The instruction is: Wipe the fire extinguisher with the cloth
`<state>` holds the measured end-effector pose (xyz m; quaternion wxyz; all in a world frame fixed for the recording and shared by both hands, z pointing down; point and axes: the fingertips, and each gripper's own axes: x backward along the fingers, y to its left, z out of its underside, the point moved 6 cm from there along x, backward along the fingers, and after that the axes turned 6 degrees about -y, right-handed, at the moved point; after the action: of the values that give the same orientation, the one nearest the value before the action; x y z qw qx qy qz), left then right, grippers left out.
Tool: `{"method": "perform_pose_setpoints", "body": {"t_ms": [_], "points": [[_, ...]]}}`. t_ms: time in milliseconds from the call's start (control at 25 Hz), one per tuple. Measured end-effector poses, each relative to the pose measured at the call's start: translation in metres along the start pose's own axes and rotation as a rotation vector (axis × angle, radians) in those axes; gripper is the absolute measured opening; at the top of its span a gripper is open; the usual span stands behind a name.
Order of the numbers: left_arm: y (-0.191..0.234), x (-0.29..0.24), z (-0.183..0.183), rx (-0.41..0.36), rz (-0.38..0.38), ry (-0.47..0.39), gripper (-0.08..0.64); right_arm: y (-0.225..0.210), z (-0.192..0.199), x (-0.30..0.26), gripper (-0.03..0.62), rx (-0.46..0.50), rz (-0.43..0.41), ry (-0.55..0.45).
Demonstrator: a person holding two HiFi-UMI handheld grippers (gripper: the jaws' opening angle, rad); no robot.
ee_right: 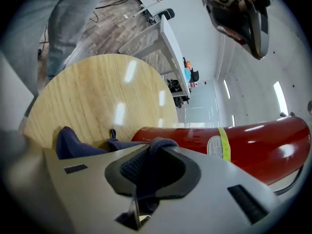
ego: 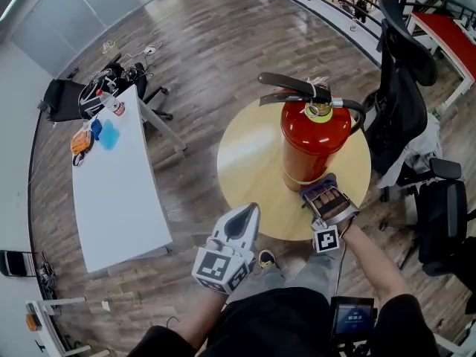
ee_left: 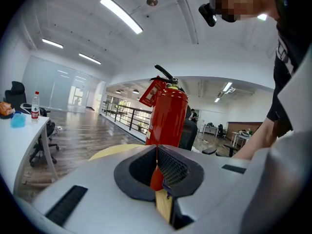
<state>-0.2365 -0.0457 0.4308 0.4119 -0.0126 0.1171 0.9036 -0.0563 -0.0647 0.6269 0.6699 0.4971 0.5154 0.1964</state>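
Extinguisher (ego: 314, 140) upright on round table (ego: 245, 169), toward its 3 o'clock. Right gripper (ego: 321, 193) clenched on cloth (ee_right: 68, 143), low against the cylinder at 6 o'clock. Left gripper (ego: 247, 216) closed, empty, off the rim at 7 o'clock. We judge a hard push could topple the unbraced cylinder.

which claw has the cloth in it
The right claw, shut on the dark blue cloth by the fire extinguisher. The left claw is shut on nothing.
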Motion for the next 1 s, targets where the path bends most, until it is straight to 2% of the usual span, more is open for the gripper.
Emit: {"method": "perform_pose_setpoints", "body": {"t_ms": [120, 280, 360, 520, 640, 760, 880, 920, 1000], "points": [[-0.015, -0.02, 0.001, 0.008, -0.039, 0.003, 0.025, -0.002, 0.023, 0.005, 0.054, 0.013, -0.006, -0.045], [-0.048, -0.05, -0.002, 0.025, -0.097, -0.003, 0.025, -0.018, 0.049, 0.022, 0.053, 0.049, 0.02, -0.187], [-0.063, -0.066, -0.006, 0.025, -0.126, -0.011, 0.025, -0.038, 0.061, 0.037, 0.054, 0.054, 0.08, -0.267], [-0.089, -0.091, -0.007, 0.016, -0.185, -0.024, 0.025, -0.101, 0.082, 0.076, 0.053, 0.02, 0.286, -0.433], [-0.102, -0.106, -0.007, 0.002, -0.224, -0.039, 0.025, -0.155, 0.093, 0.109, 0.054, -0.024, 0.403, -0.559], [-0.11, -0.116, -0.014, -0.006, -0.257, -0.07, 0.025, -0.21, 0.101, 0.142, 0.054, -0.104, 0.516, -0.647], [-0.118, -0.119, -0.023, -0.012, -0.29, -0.107, 0.025, -0.265, 0.115, 0.17, 0.052, -0.244, 0.611, -0.705], [-0.12, -0.119, -0.026, -0.017, -0.299, -0.115, 0.025, -0.283, 0.121, 0.175, 0.054, -0.311, 0.598, -0.718], [-0.125, -0.119, -0.03, -0.027, -0.316, -0.124, 0.025, -0.313, 0.13, 0.176, 0.054, -0.465, 0.493, -0.757]]}}
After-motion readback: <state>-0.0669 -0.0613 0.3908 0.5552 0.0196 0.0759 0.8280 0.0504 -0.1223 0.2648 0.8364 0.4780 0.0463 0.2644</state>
